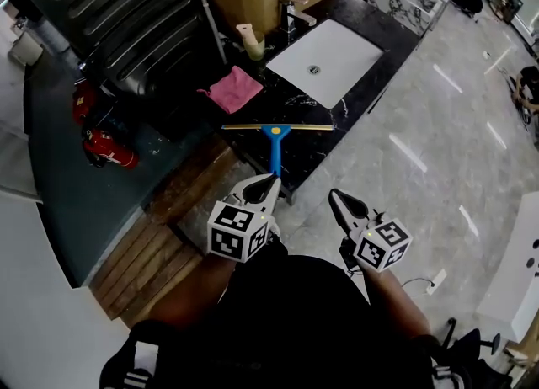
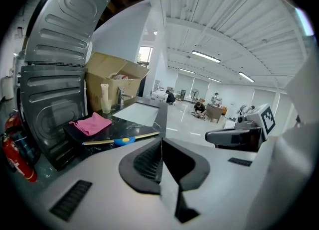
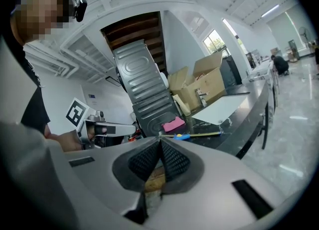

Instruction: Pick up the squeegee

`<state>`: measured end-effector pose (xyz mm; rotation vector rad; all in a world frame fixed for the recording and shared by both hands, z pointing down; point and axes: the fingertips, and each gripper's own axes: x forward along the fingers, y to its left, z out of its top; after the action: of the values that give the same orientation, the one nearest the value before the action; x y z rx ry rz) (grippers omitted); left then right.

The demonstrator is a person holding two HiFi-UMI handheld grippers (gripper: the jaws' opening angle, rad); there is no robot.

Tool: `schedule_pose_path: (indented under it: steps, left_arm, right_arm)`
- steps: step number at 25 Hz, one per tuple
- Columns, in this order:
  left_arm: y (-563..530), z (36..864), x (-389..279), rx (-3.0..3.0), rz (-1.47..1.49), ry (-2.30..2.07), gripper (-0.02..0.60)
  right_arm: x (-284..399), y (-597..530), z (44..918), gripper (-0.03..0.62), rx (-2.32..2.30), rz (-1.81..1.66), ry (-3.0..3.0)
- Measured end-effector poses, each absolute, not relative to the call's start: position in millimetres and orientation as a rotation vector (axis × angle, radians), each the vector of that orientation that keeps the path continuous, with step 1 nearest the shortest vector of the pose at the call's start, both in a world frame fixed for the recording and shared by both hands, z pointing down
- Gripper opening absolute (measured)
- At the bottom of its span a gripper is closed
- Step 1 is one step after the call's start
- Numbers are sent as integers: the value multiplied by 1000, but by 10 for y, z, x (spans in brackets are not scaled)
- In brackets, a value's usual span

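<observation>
- The left gripper [image 1: 271, 179] has its fingers [image 2: 148, 160] pressed together with nothing between them. It has no hold on anything yet.
- The right gripper [image 1: 336, 196] is the same: fingers [image 3: 173, 162] together and empty, low in the head view beside the left one.
- Both tips point up the frame at the squeegee [image 1: 275, 140], probably lining up for a reach. The fingers would have to part first.
- The squeegee lies flat at the middle of the head view, near the close edge of the dark table [image 1: 313, 153]. Its blue handle points at the grippers, the handiest end to take, and its blade lies crosswise beyond.
- A pink cloth [image 1: 234, 89] lies above and left of the blade, and the white sink [image 1: 324, 59] above and right. Both are clear of the handle, so the approach looks free.
</observation>
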<state>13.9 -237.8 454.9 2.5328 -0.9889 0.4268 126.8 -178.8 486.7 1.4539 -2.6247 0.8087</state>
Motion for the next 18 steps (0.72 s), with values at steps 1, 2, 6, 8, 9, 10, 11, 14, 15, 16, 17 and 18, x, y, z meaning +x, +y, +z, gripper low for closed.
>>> schedule_pose_path:
  steps: [1,2,6,8,9,10,11,14,15,16,17,18]
  left_arm:
    - [-2441,4554,127,2534,433,-986,18]
    - [-2503,4559,112,2535,438,-985,18]
    - [-2792,4564,27,2540,445,-992,18]
    - [-2919,4580,-9,2544,458,-982,18]
    - [-2969,4587,-23,2548,463,-974,18]
    - [-3013,4592,-34,2553,466,-964,18]
    - [-3053,4596,-42,2558,468,-952,18]
    - [-3141,4617,-52,2578,469,-913,18]
    - [-3162,4631,-56,2584,471,-904,18]
    - [-3183,4651,-62,2588,475,-899,18]
    - [-3202,4676,-71,2588,478,-898,18]
    - [-3219,4702,-80,2583,480,-900,18]
  right_arm:
    - [1247,-1848,4855,9,1454,806,-2618]
    - [1227,-1908,4838,9,1455,804,-2612]
    - [1143,-2179,4765,9,1459,782,-2619]
    - [1105,-2320,4731,9,1466,765,-2617]
    - [1087,-2383,4713,9,1471,758,-2614]
    - [1070,-2442,4701,9,1476,753,-2612]
    - [1053,-2498,4700,9,1482,749,-2613]
    - [987,-2627,4724,9,1497,745,-2609]
    - [957,-2655,4735,9,1498,738,-2606]
    - [927,-2676,4755,9,1498,730,-2606]
    - [902,-2693,4779,9,1495,722,-2606]
    - [889,-2707,4799,9,1490,717,-2605]
